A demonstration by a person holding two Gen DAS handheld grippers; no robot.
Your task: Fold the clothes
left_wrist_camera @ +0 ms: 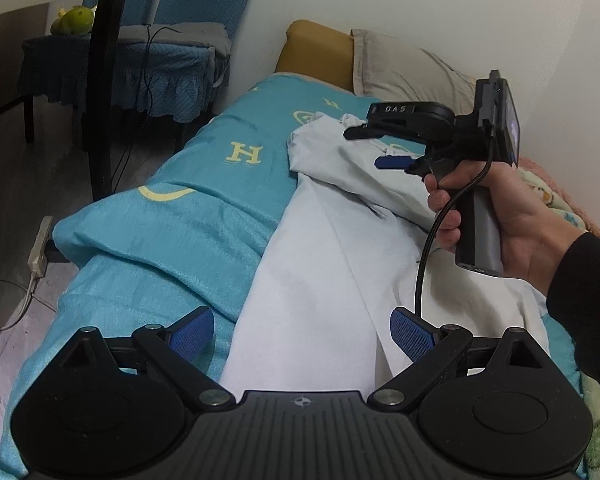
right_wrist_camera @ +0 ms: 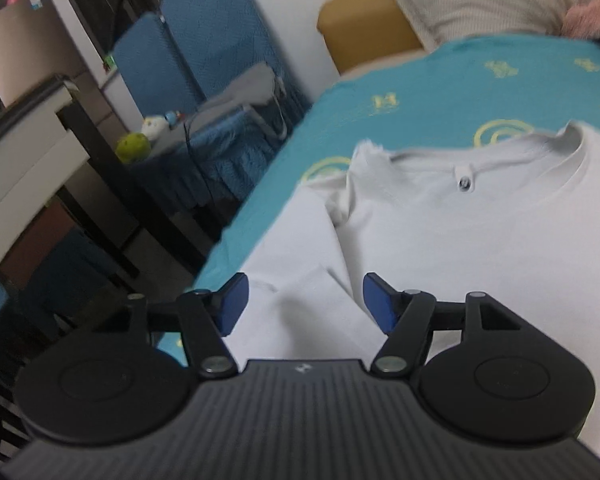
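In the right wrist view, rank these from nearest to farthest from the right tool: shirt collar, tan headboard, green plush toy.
1. Shirt collar, ahead and to the right on the white shirt.
2. Green plush toy, far left, off the bed.
3. Tan headboard, top, beyond the bed.

A white shirt (left_wrist_camera: 320, 264) lies on a teal blanket (left_wrist_camera: 172, 240) covering a bed. In the foreground, the left gripper (left_wrist_camera: 302, 330) hangs over the shirt, its blue pads (left_wrist_camera: 192, 330) spread wide apart. To the right, a hand (left_wrist_camera: 496, 216) holds the right gripper (left_wrist_camera: 374, 148), fingers parted, above the shirt's far end.
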